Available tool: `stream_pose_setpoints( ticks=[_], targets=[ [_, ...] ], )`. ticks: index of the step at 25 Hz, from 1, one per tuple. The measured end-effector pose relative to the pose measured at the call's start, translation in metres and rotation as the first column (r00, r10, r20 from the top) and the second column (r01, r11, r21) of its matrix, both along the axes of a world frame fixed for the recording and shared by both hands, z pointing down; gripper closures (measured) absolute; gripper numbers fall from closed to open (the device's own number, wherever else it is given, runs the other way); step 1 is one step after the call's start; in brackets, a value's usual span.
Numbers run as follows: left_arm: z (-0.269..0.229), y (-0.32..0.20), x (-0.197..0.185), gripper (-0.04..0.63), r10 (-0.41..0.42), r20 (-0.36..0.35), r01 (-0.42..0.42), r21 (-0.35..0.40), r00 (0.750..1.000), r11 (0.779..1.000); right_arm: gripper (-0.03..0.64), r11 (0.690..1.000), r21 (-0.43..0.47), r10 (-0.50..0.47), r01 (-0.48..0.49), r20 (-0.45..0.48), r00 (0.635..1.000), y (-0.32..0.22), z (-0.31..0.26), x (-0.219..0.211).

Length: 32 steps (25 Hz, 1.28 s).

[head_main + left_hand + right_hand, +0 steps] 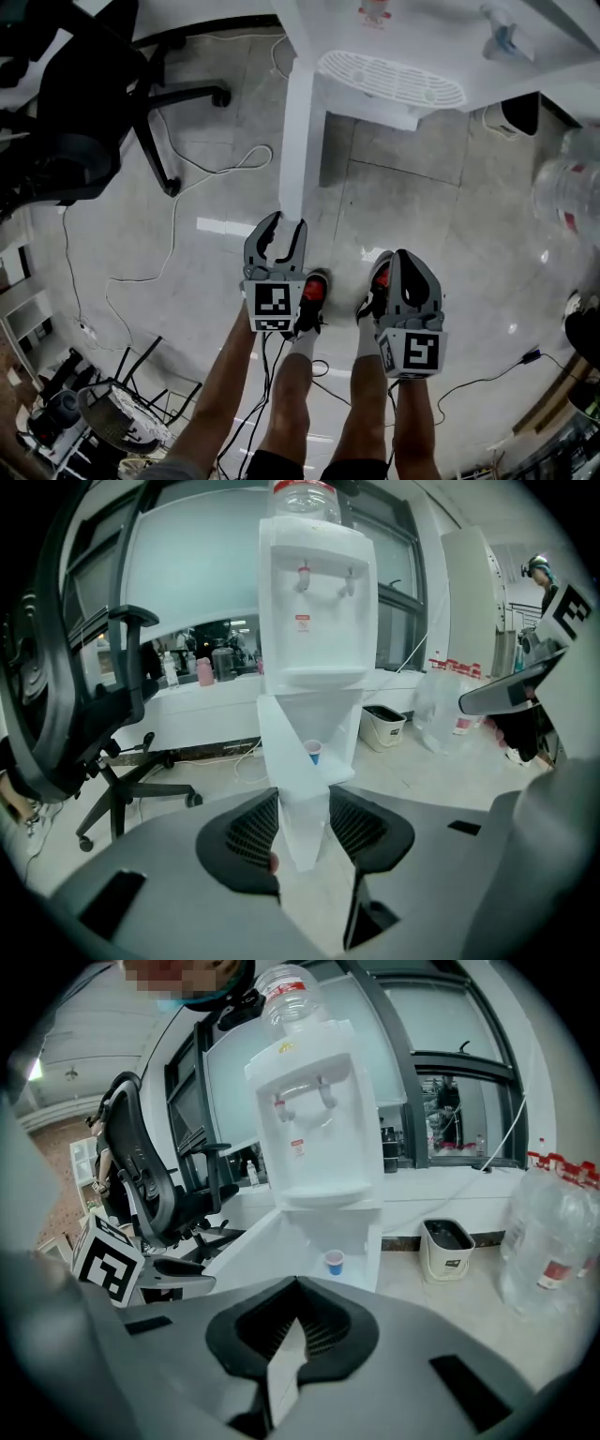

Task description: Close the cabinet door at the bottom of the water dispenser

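Right now the left gripper is pinching the free edge of the white cabinet door, which is sticking out wide open from the bottom of the water dispenser. The right gripper is hanging just beside it, jaws squeezed together on nothing.

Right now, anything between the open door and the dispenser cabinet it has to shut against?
Nothing visible in the swing path. The left gripper holds the door by its edge. A small cup sits inside the cabinet, seemingly behind the front edge.
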<state>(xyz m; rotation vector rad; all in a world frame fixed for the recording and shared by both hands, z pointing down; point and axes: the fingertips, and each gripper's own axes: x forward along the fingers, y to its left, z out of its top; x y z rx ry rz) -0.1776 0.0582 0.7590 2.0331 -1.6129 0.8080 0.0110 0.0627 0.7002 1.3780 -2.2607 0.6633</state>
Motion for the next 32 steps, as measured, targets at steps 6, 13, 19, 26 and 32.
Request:
stream_pose_setpoints(
  ticks=[6,13,19,26,32],
  targets=[
    [0.000,-0.001,0.018,0.408,0.022,-0.009,-0.022,-0.013,1.000,1.000,0.603,1.000,-0.004,0.026,-0.026,-0.004,1.000,0.006,0.000,0.015],
    [-0.001,-0.003,0.041,0.431,0.068,-0.001,-0.068,-0.017,0.998,0.998,0.603,0.998,0.005,0.062,-0.062,0.002,0.998,0.005,-0.003,0.035],
    [-0.003,-0.008,0.059,0.440,0.075,-0.016,-0.075,-0.024,0.997,0.997,0.603,0.996,0.006,0.088,-0.088,0.006,0.996,0.005,-0.005,0.049],
    [-0.007,-0.019,0.086,0.451,0.112,-0.050,-0.113,-0.027,0.992,0.993,0.603,0.992,0.012,0.124,-0.124,0.005,0.992,-0.001,-0.011,0.067],
    [-0.008,-0.031,0.108,0.456,0.147,-0.058,-0.150,-0.036,0.987,0.988,0.603,0.985,0.020,0.174,-0.174,0.010,0.985,-0.007,-0.014,0.086]
  ],
)
